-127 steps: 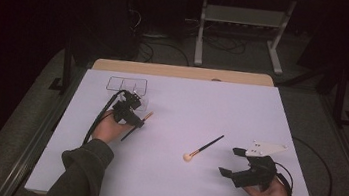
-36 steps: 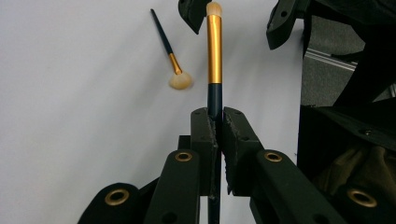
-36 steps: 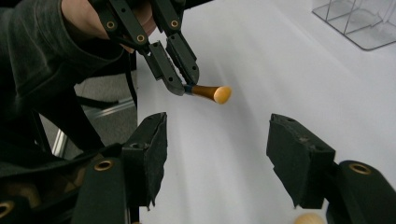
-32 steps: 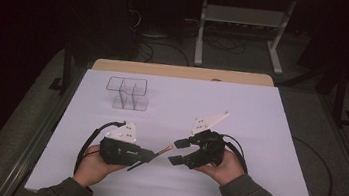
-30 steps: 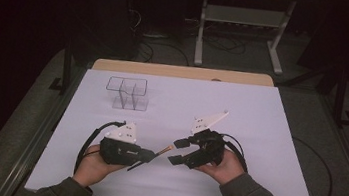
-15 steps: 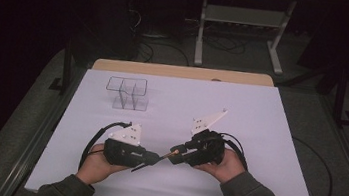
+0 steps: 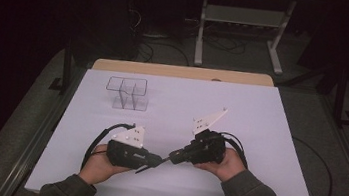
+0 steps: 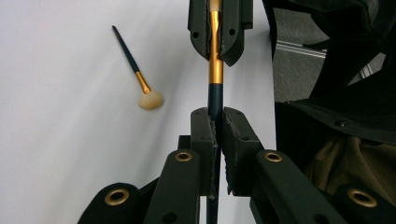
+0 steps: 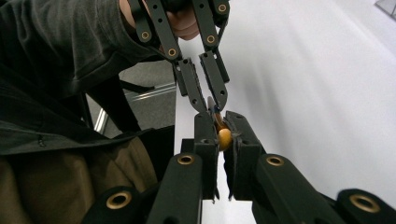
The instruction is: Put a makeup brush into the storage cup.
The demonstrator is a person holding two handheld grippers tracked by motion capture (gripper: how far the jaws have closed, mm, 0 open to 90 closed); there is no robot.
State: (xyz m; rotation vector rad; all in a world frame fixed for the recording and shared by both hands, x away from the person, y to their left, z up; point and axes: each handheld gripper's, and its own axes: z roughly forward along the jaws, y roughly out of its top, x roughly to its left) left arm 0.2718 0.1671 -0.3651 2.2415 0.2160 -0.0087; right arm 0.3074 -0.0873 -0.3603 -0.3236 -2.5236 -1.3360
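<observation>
- In the high view the left gripper point(image 7: 154, 161) sits in the lower centre-left of the frame and the right gripper point(image 7: 173, 157) in the lower centre, their tips meeting nose to nose just above the white tabletop point(image 7: 260, 118).
- Between them runs a makeup brush point(image 8: 215, 79) with a dark blue handle and a gold ferrule, held by both grippers at once.
- In the left gripper view the left gripper's jaws stand narrow in the lower centre of the frame, pinched on the dark handle; the brush runs straight up the middle of the frame.
- At the top centre of that view the right gripper's jaws are clamped around the gold ferrule.
- In the right gripper view the right gripper's own jaws rise from the bottom centre, pressed close on the ferrule end of the brush; the left gripper comes down from the top centre, its tips touching the brush just above them.
- A second brush point(image 8: 137, 77), dark-handled with a gold ferrule and a pale round head, lies flat on the tabletop in the upper left of the left gripper view, well apart from the held one.
- A clear compartment organizer point(image 7: 127, 94) stands on the tabletop in the upper left-centre of the high view, apart from both grippers.
</observation>
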